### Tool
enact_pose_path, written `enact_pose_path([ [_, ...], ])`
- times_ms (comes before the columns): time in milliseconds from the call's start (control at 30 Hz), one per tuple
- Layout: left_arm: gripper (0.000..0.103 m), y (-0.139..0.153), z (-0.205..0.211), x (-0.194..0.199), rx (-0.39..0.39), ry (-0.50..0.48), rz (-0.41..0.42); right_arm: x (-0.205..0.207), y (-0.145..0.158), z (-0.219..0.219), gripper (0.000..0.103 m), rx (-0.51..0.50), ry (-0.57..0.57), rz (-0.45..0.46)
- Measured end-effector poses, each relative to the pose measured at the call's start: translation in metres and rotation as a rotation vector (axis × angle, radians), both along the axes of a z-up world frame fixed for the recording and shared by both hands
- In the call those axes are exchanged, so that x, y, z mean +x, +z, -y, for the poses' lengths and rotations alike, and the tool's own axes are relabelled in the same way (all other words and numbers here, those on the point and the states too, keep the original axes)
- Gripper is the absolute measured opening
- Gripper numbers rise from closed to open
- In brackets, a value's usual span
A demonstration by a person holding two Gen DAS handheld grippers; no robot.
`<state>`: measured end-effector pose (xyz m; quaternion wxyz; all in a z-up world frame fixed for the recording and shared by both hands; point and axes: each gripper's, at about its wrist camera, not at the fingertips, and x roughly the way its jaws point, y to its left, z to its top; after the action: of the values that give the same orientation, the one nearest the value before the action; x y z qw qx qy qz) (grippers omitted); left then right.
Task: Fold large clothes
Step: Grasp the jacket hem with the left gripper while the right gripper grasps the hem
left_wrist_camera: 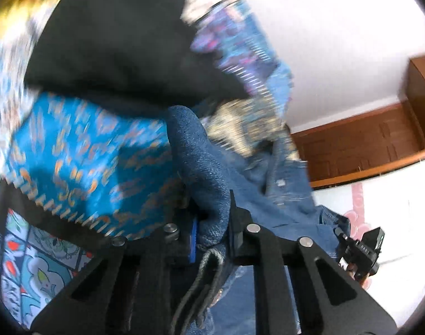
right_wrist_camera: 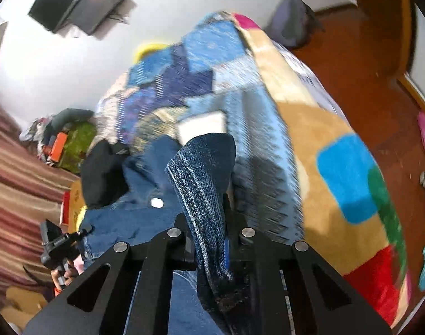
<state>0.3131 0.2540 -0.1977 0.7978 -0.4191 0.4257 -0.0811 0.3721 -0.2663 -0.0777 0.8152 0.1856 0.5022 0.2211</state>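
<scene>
My left gripper [left_wrist_camera: 212, 234] pinching a fold of the denim garment [left_wrist_camera: 201, 162], my right gripper [right_wrist_camera: 209, 240] clamped on another fold of it, denim hanging between them above the patterned blanket [right_wrist_camera: 310, 145], black cloth [left_wrist_camera: 114, 42] behind

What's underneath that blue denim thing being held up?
Under the denim garment lies a colourful patchwork blanket, with a black cloth beside it. Whatever the blanket covers stays hidden.
</scene>
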Motion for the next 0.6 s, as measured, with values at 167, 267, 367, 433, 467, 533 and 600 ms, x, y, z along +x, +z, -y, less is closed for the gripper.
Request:
enact_pose_path([
  [167,0.013,0.088,0.025,0.006,0.188,-0.067,0.153,-0.003,0.056,-0.021,0.009,0.027,0.060,0.122],
  [267,0.013,0.125,0.028,0.007,0.226,-0.073,0.217,0.000,0.076,-0.036,0.009,0.032,0.089,0.166],
  [367,0.013,0.152,0.031,0.007,0.272,-0.057,0.275,0.004,0.085,-0.051,0.009,0.004,0.106,0.212],
  [433,0.013,0.159,0.031,0.011,0.280,-0.047,0.293,0.012,0.087,-0.057,0.009,-0.007,0.107,0.229],
  [467,0.013,0.162,0.029,0.016,0.291,-0.042,0.296,0.017,0.087,-0.058,0.009,-0.013,0.104,0.234],
  [533,0.013,0.159,0.026,0.026,0.333,-0.032,0.280,0.028,0.083,-0.058,0.009,-0.021,0.084,0.238],
  [600,0.013,0.149,0.022,0.038,0.363,-0.029,0.249,0.040,0.075,-0.055,0.008,-0.030,0.063,0.227],
])
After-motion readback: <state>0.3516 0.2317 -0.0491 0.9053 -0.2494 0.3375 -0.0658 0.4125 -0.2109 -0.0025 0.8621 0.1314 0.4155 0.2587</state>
